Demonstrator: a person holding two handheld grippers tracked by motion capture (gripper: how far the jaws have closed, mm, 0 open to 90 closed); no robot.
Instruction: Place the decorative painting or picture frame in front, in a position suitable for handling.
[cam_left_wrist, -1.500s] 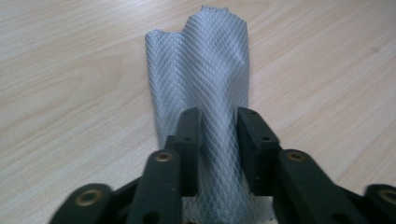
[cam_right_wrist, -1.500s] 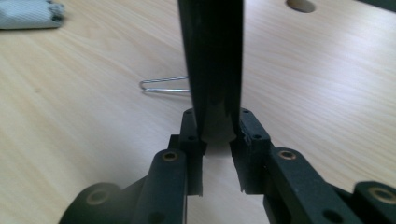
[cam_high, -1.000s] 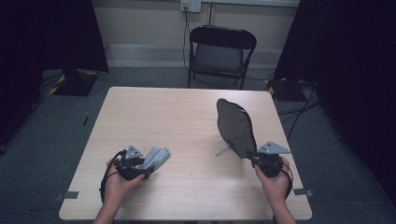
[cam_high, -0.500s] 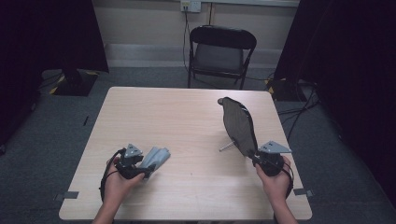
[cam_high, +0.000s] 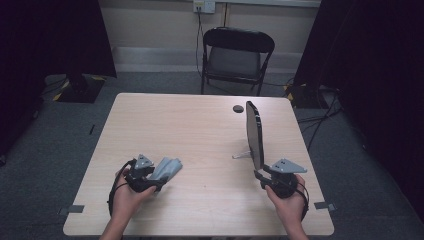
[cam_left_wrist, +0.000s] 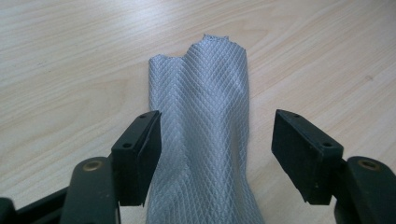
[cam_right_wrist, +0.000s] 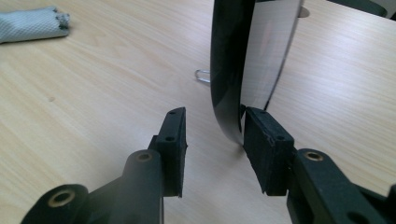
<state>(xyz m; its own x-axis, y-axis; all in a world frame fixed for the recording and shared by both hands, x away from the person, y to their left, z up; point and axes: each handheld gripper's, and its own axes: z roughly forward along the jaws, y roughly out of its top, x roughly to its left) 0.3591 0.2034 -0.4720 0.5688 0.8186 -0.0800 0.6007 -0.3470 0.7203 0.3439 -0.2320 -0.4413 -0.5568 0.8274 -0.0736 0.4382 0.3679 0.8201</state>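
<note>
Wooden table (cam_high: 200, 130), seen from above, with a person's 2 hands entering from the near edge, each holding a two-jaw gripper.

Left gripper (cam_high: 156, 176): near-left part of the table, held by the left hand (cam_high: 126, 192). A grey quilted cloth (cam_high: 166, 168) lies on the table, reaching from the gripper toward the far right. In the left gripper view the cloth (cam_left_wrist: 205, 135) runs up between the 2 black jaws, which stand wide apart; the left jaw is at the cloth's edge, the right jaw is clear of it with bare table between. State: released, not clamping the cloth.

Right gripper (cam_high: 260, 175): near-right part of the table, held by the right hand (cam_high: 289, 202). A dark round mirror (cam_high: 254, 134) stands upright on edge just far of the gripper, on a thin wire stand (cam_high: 242, 155) that sticks out to its left. In the right gripper view the mirror's (cam_right_wrist: 243, 70) lower rim sits between the jaws: the right jaw is against the glass side, the left jaw is apart from the dark back with a visible gap. State: released around the rim, not clenched.

A small dark round object (cam_high: 238, 108) lies on the table far of the mirror. A black folding chair (cam_high: 236, 57) stands beyond the far edge. Cloth and mirror are well apart; the cloth (cam_right_wrist: 32, 23) also shows at the far left in the right gripper view.
</note>
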